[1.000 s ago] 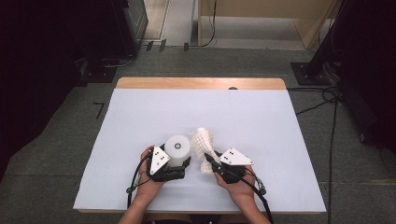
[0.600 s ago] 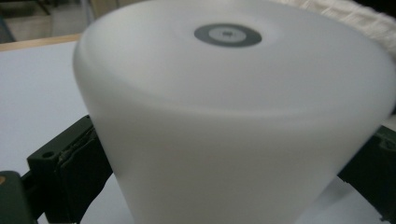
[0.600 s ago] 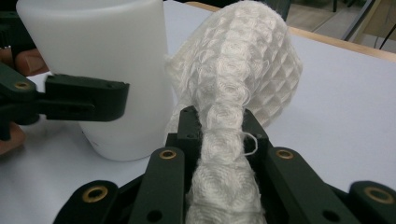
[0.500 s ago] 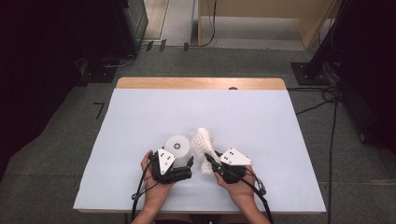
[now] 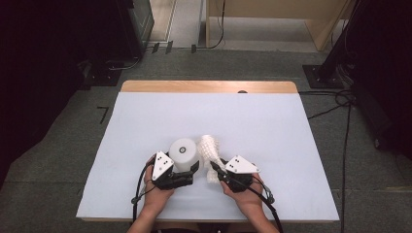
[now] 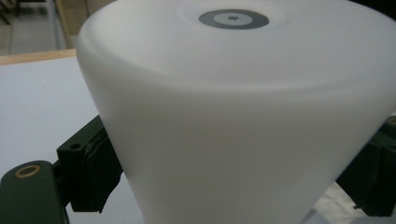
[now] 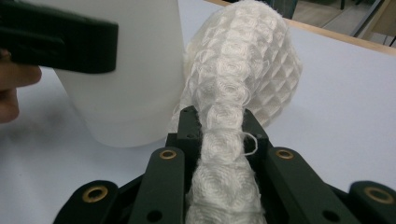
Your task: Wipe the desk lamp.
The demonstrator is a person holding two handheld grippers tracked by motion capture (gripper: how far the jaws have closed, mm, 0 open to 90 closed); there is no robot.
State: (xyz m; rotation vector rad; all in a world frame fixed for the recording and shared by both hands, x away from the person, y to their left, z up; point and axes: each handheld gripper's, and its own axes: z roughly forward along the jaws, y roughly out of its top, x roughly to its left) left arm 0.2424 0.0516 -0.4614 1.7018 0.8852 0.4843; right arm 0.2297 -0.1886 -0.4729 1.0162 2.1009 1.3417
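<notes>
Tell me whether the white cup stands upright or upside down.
Upside down: the cup rests on its wider end, closed base with grey ring up, between the left gripper jaws.

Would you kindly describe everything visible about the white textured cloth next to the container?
The white cloth looks like a soft waffle-weave fabric with a raised pattern of small squares and some loose threads. It is bunched into a narrow strip where the right tool clamps it between its black jaws, then swells into a rounded bundle beyond them. It stands raised over the pale blue table cover, near the front edge, and leans against the side of the white container.
</notes>
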